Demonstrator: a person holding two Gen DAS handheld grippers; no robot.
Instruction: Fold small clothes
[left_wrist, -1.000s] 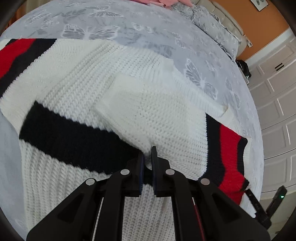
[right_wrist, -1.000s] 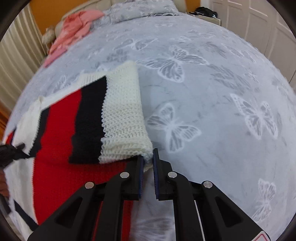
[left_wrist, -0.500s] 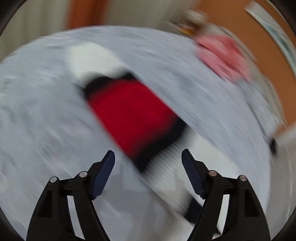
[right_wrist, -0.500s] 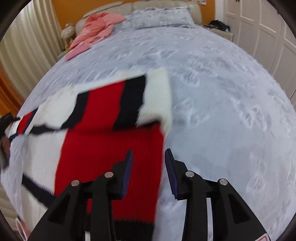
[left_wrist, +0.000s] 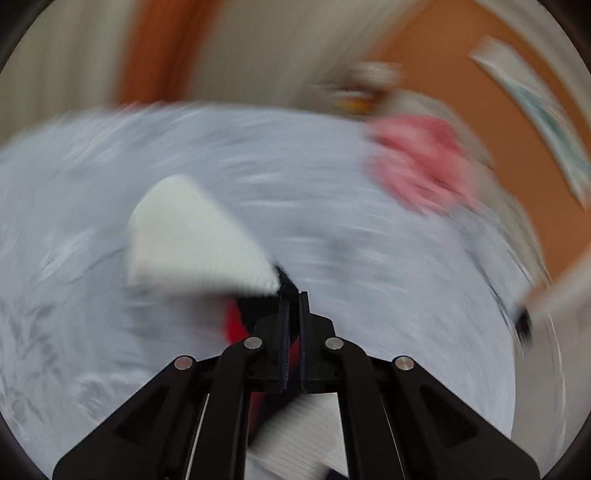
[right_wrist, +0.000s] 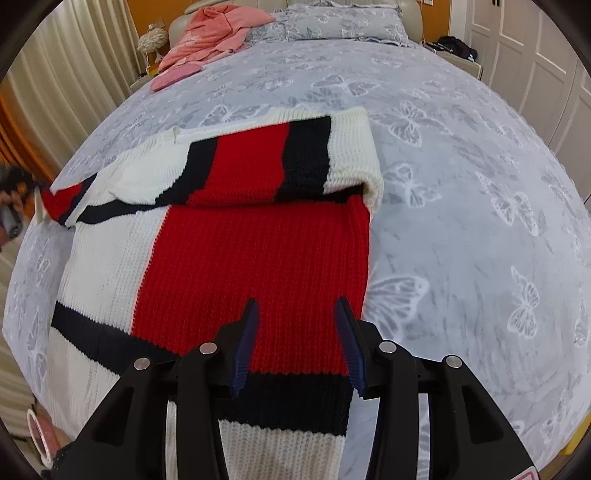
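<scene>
A red, black and white knit sweater (right_wrist: 255, 254) lies on the bed, its right sleeve folded across the chest. My right gripper (right_wrist: 295, 325) is open and empty, hovering over the red panel near the sweater's right edge. The left wrist view is motion-blurred. My left gripper (left_wrist: 293, 302) is shut on the sweater's other sleeve (left_wrist: 192, 240), pinching it at the black stripe, with the white cuff end sticking out ahead to the left. The left gripper also shows at the far left edge of the right wrist view (right_wrist: 14, 184).
The grey butterfly-print bedspread (right_wrist: 461, 184) stretches to the right and ahead. Pink clothes (right_wrist: 210, 40) and pillows (right_wrist: 340, 18) lie at the headboard. White wardrobe doors (right_wrist: 528, 55) stand to the right, curtains (right_wrist: 70, 74) to the left.
My right gripper let go of the folded sleeve and pulled back, open. My left gripper opened, swung left to the other sleeve and has shut on it.
</scene>
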